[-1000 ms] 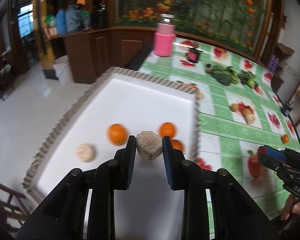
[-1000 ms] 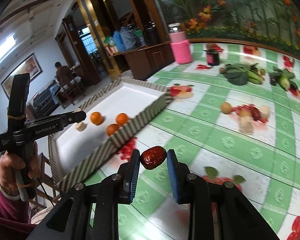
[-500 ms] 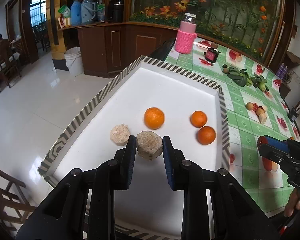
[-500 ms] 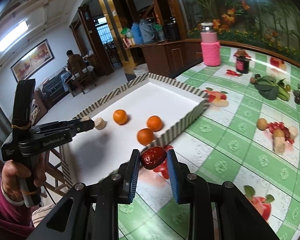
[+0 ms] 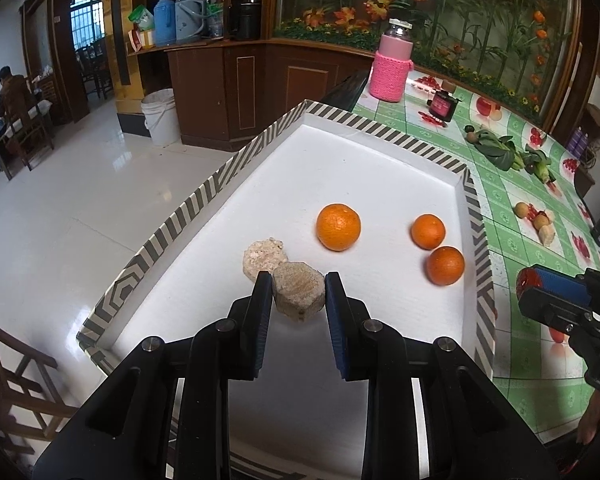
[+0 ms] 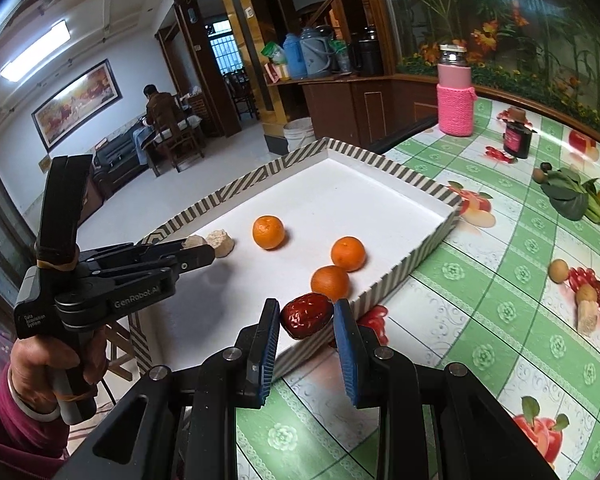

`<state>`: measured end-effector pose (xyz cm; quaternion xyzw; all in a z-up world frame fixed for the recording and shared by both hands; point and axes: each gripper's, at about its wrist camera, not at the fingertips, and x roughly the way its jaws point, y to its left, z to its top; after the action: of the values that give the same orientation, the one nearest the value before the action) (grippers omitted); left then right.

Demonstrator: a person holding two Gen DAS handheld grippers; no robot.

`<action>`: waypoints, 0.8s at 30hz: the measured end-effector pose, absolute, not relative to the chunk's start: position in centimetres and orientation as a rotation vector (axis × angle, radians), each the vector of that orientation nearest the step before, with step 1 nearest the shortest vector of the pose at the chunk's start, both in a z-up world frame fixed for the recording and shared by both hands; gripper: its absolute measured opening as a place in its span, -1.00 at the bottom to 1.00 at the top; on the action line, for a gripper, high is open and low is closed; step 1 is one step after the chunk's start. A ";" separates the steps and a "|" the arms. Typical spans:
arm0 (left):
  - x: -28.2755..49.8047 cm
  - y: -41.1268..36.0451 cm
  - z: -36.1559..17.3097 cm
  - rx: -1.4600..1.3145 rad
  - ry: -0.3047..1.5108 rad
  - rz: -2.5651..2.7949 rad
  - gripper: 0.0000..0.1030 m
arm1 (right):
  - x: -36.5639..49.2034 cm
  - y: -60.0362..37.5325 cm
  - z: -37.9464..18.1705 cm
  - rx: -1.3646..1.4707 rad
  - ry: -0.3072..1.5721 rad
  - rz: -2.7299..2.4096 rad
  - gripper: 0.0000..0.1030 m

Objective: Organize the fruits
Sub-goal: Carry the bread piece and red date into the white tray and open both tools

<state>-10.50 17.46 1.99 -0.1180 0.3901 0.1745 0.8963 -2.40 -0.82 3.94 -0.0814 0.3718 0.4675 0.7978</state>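
Note:
A white tray with a striped rim (image 5: 384,130) (image 6: 400,178) holds three oranges (image 5: 338,227) (image 6: 268,232) and a beige chunk (image 5: 265,258) (image 6: 221,242). My left gripper (image 5: 298,294) is shut on a second beige chunk (image 5: 299,295), held low over the tray beside the first one. It shows from the side in the right wrist view, left gripper (image 6: 198,250) with a hand on its handle. My right gripper (image 6: 306,314) is shut on a dark red date (image 6: 306,315), hovering at the tray's near right rim close to the nearest orange (image 6: 330,282).
The green checked tablecloth (image 6: 480,320) carries small brown fruits and beige pieces (image 6: 586,298), leafy greens (image 6: 570,196), a dark jar (image 6: 516,140) and a pink-sleeved bottle (image 6: 456,94). A person sits at a table far back (image 6: 158,106). Floor drops off left of the tray.
Both grippers moved in toward the tray. The left one sank with its chunk down beside the beige chunk lying there; the right one carried the date from over the tablecloth to the tray's rim.

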 end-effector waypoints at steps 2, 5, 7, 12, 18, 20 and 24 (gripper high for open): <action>-10.4 17.5 1.9 -0.234 0.806 0.374 -0.50 | -2.4 -0.3 3.9 -0.182 0.802 1.010 -0.48; -10.2 17.7 1.7 -0.233 0.808 0.380 -0.50 | -2.5 0.6 3.6 -0.193 0.809 1.022 -0.48; -10.1 17.8 1.6 -0.235 0.809 0.383 -0.50 | -2.5 1.2 3.4 -0.201 0.812 1.028 -0.48; -9.9 18.0 1.4 -0.238 0.809 0.383 -0.50 | -2.2 2.7 2.9 -0.232 0.819 1.041 -0.48; -9.6 18.2 1.3 -0.236 0.808 0.379 -0.50 | -2.2 4.6 2.3 -0.274 0.825 1.046 -0.48; -9.5 18.4 1.1 -0.243 0.812 0.380 -0.50 | -2.2 5.3 1.8 -0.297 0.833 1.049 -0.48; -9.4 18.7 1.1 -0.243 0.810 0.387 -0.50 | -2.1 6.2 0.8 -0.338 0.846 1.034 -0.48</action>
<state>-9.42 18.68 1.08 -0.1170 0.3904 0.1864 0.8939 -2.10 6.22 0.80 -0.1561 0.3903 0.4772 0.7717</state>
